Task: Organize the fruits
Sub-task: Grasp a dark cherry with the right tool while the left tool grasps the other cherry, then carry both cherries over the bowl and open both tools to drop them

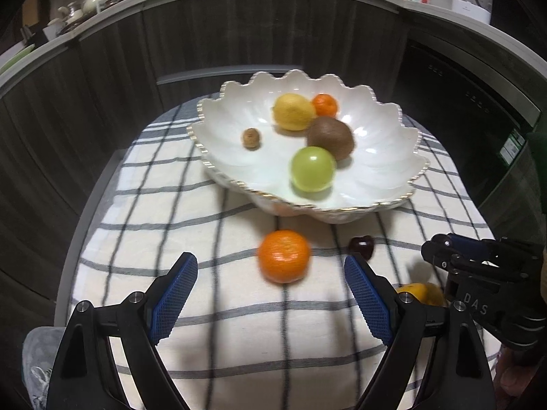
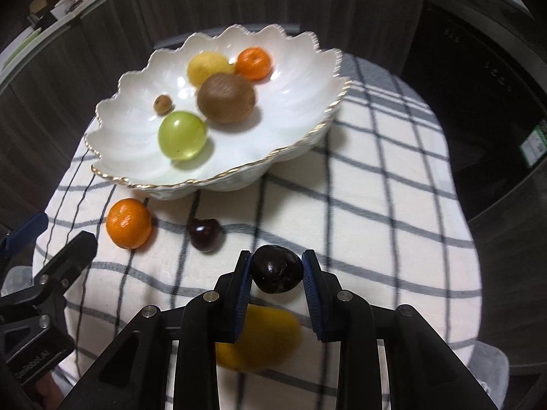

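The right gripper [image 2: 277, 268] had its jaws clamped on a dark cherry [image 2: 277, 269], lifted, probably bound for the scalloped bowl [image 2: 307, 78] at the surface's far edge. The left gripper [image 1: 270, 282], jaws wide, framed a mandarin [image 1: 283, 256] near the bowl.

Grey-checked cream cloth [image 2: 376, 177], gold-rimmed white bowl [image 2: 307, 78]

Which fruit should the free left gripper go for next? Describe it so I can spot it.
Start at the white shell bowl on the checked cloth. On the cloth in front of its near rim lies a mandarin. It is bright orange, far bigger than the dark cherry beside it.
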